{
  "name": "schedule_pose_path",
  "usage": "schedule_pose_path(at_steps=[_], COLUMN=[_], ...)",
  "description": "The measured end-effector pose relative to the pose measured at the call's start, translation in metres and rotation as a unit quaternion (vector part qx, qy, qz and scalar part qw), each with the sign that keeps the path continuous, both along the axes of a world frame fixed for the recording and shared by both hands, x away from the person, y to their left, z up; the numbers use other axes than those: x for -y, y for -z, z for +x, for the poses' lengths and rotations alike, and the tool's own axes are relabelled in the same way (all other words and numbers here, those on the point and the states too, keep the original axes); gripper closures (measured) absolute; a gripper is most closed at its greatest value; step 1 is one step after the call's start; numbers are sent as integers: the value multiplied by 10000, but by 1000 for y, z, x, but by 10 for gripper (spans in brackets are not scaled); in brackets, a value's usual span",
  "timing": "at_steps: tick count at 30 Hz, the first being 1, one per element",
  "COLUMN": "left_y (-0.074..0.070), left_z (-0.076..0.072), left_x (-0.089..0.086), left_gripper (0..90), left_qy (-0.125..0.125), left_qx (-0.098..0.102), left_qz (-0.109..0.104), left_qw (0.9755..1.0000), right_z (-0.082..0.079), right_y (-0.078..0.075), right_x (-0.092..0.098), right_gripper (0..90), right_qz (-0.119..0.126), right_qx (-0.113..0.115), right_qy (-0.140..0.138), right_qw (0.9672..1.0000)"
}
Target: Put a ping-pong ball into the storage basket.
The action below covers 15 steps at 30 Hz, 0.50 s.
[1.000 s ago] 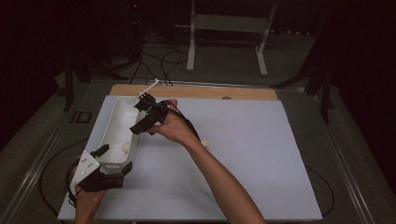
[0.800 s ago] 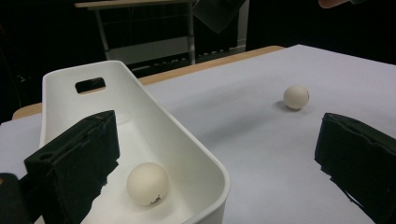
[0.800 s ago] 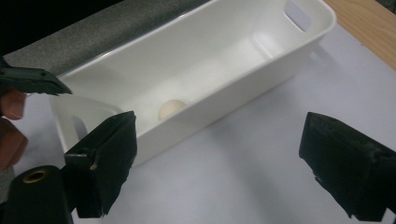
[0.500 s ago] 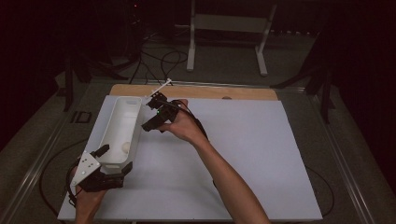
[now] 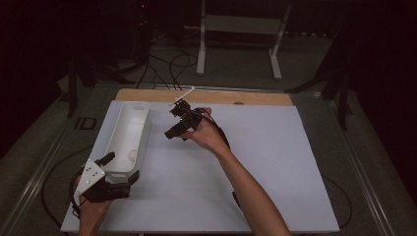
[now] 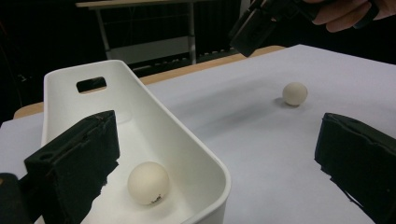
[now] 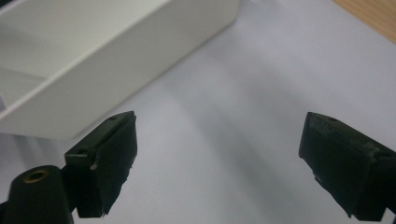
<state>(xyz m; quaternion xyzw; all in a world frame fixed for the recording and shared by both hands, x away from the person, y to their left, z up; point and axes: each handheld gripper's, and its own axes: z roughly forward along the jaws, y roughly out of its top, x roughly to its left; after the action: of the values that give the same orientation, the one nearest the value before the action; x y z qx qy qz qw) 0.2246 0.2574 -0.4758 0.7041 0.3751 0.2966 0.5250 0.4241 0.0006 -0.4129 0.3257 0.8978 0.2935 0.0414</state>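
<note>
Left gripper [image 5: 114,173]: held in the person's left hand at the near left of the table; its jaws stand wide apart and straddle the near end of the white bin [image 5: 114,147]. In the left gripper view one jaw sits inside the bin and the other outside over the white sheet, with the bin's near wall between them. Whether either jaw touches the wall cannot be told.

Right gripper [image 5: 178,120]: held in the right hand [image 5: 204,135], raised over the sheet just beside the bin's far right side, pointing toward it. Its jaws are spread wide with nothing between them; in the right gripper view the bin's outer wall [image 7: 93,70] lies ahead and to the left of them.

Bin: long, white, with rounded corners and a slot handle [image 6: 91,84] in its far end wall; it stretches away from the left gripper.

Ball in the bin [image 6: 148,183]: off-white, resting on the bin floor just ahead of the inner left jaw, near the near wall.

Second ball [image 6: 295,93]: same off-white, on the sheet outside the bin, well ahead of the outer left jaw and beneath the right gripper [image 6: 261,23] as seen from the left gripper view.

White sheet [image 5: 255,167]: covers the tabletop, with a wooden strip [image 5: 255,98] along its far edge.
</note>
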Motion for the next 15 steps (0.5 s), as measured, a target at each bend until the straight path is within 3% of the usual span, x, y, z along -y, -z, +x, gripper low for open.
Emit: schedule_pose_path(at_steps=[15], left_y=[0], left_z=[0], left_x=[0], left_gripper=[6], left_qy=[-1], left_qx=[-4], left_qz=[-6], left_qw=[10000], right_z=[3], right_y=[22], right_x=[34], right_gripper=[112], right_qz=[-229], right_qx=[-177], right_qy=[290], right_qw=[9992])
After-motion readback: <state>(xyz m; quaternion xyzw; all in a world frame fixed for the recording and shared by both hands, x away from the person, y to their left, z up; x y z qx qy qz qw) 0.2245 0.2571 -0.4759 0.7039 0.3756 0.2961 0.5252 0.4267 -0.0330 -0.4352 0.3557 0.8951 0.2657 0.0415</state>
